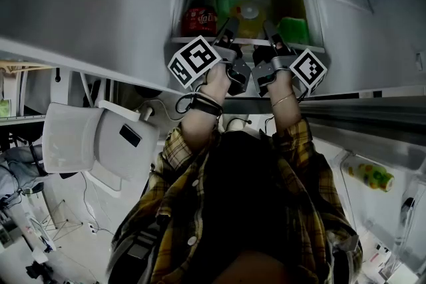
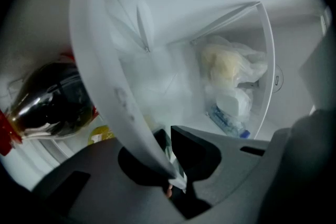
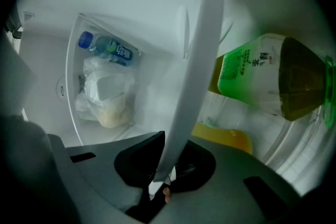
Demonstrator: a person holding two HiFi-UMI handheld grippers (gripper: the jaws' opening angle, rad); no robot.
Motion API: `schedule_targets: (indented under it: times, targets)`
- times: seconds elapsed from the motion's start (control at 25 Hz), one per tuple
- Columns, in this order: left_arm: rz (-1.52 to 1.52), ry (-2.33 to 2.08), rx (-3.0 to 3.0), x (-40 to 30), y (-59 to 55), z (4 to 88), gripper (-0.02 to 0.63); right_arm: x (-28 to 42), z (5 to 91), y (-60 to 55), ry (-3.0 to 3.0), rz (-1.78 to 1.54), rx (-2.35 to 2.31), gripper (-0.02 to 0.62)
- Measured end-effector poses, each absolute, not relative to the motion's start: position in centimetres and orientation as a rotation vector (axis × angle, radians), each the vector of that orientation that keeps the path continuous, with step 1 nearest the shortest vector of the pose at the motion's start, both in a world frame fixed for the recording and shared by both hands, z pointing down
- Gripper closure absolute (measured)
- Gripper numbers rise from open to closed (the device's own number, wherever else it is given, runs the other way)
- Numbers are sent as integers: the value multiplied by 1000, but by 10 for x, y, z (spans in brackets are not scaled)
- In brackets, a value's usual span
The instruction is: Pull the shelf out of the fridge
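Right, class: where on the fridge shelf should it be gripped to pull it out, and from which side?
Take the shelf by its thin front lip, coming straight in from the front. It is flat and slim enough to fit between fingers; the left gripper and right gripper both clamp it, side by side.

The left tongs (image 1: 228,28) and right tongs (image 1: 271,31) are held side by side at the shelf (image 1: 181,40) front edge. A red-labelled bottle (image 1: 200,20) is seen left of them, a green bottle (image 1: 293,30) right.
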State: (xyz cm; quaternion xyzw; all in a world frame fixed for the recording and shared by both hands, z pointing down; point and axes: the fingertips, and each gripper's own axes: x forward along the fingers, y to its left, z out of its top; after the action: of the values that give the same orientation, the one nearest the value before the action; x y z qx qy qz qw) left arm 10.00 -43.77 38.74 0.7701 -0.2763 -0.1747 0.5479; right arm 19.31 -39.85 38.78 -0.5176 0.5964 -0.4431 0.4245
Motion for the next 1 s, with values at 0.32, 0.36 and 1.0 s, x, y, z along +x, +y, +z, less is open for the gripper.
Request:
schedule_targets:
  times: [0.32, 0.36, 1.0]
  targets:
    - [-405, -659, 1838, 96, -424, 389, 561, 188, 388, -386, 1507, -1102, -1296, 552]
    - [-405, -660, 1839, 96, -423, 390, 561, 188, 389, -384, 1505, -1105, -1295, 552]
    - [-401, -652, 1850, 85, -390, 393, 561, 177, 393, -351, 1526, -1109, -1317, 551]
